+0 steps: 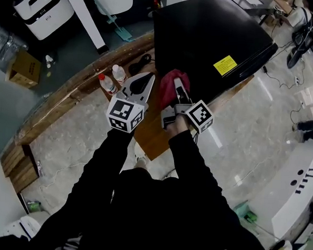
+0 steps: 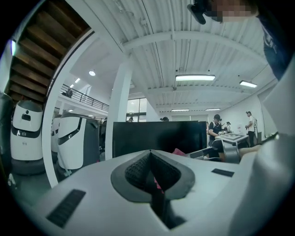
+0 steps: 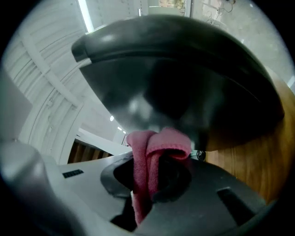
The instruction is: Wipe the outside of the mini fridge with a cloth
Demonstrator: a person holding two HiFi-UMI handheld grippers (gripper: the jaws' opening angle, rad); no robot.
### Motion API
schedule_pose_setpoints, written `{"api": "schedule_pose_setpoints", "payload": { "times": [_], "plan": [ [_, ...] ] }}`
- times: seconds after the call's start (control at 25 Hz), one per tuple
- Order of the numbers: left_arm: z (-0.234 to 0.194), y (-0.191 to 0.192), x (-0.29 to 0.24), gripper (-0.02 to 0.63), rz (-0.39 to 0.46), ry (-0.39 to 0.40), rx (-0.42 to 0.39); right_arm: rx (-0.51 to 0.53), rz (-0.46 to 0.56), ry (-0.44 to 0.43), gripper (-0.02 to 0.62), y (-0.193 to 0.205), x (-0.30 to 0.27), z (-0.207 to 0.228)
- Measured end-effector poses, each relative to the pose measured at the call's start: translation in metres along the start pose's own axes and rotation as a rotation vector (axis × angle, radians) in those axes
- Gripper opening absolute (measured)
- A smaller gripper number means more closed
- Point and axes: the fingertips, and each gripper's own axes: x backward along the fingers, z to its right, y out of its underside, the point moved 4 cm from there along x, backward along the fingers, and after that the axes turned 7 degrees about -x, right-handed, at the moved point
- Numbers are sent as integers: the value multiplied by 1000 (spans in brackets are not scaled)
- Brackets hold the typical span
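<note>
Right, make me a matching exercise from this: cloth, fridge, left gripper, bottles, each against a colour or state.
Things:
1 cloth
2 fridge
3 left gripper
4 bottles

States:
A black, yellow sticker on top
B shut, holding nothing
C a pair, one red-capped
D pink, clamped in the right gripper

Pairs: 1-D, 2-A, 3-B, 4-C.
</note>
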Motion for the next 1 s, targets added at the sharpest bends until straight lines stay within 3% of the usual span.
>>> {"api": "schedule_pose_setpoints", "payload": {
  "times": [0.36,0.8,1.0],
  "plan": [
    [-76,61,-39,6,-68,83,1,-48,-10,82,55,31,-92,67],
    [-108,110,-82,5,-115,173,40,-104,-32,190,55,39,-166,144],
    [-113,129,-92,6,-136,205,72,-154,25,268,55,27,-175,180]
  ]
}}
